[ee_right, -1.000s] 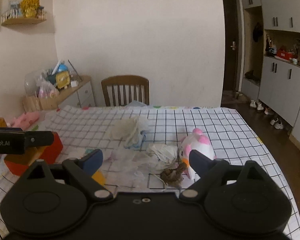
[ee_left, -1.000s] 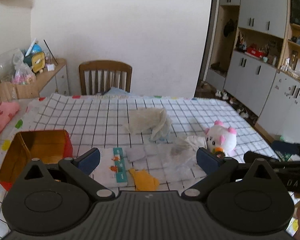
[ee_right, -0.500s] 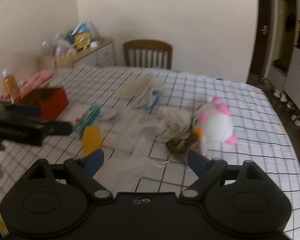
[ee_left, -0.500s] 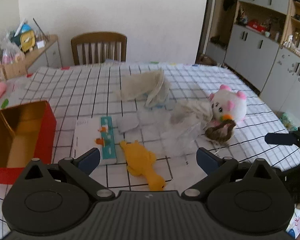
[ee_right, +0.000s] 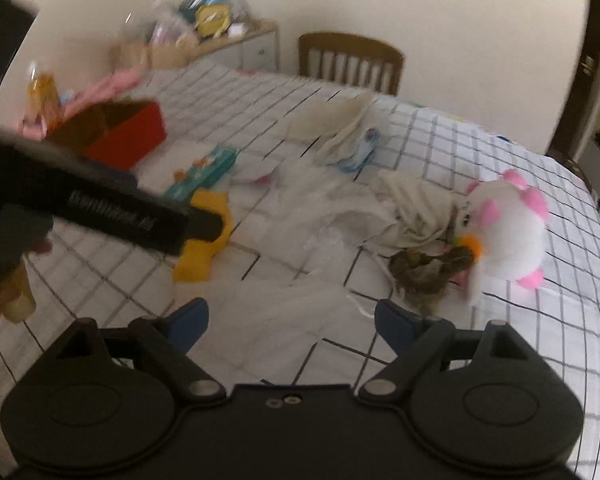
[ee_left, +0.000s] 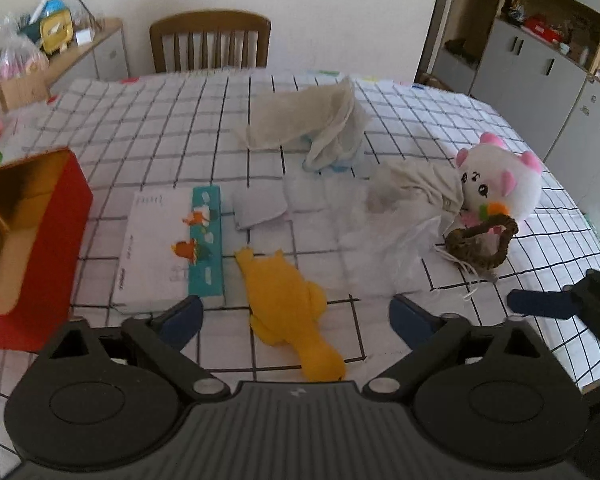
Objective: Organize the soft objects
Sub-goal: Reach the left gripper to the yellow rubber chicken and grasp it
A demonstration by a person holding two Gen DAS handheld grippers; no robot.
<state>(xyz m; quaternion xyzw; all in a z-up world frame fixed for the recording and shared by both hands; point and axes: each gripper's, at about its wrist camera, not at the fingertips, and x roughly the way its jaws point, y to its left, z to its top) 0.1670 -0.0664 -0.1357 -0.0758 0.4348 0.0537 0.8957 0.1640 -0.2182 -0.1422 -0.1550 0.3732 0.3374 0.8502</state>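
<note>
Yellow duck toy lies nearest the left gripper.

Left gripper (ee_left: 296, 318) is spread wide, empty, straddling the yellow duck toy (ee_left: 288, 304), whose long axis runs 11 to 5 o'clock; right gripper (ee_right: 290, 318), likewise released, sits further; red box (ee_left: 28, 232) waits at 10 o'clock.

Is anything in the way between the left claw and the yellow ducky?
Nothing visible is. The left claw is open right over the yellow duck toy, which lies flat on the checked tablecloth. The tissue pack sits beside it, off to the side.
</note>
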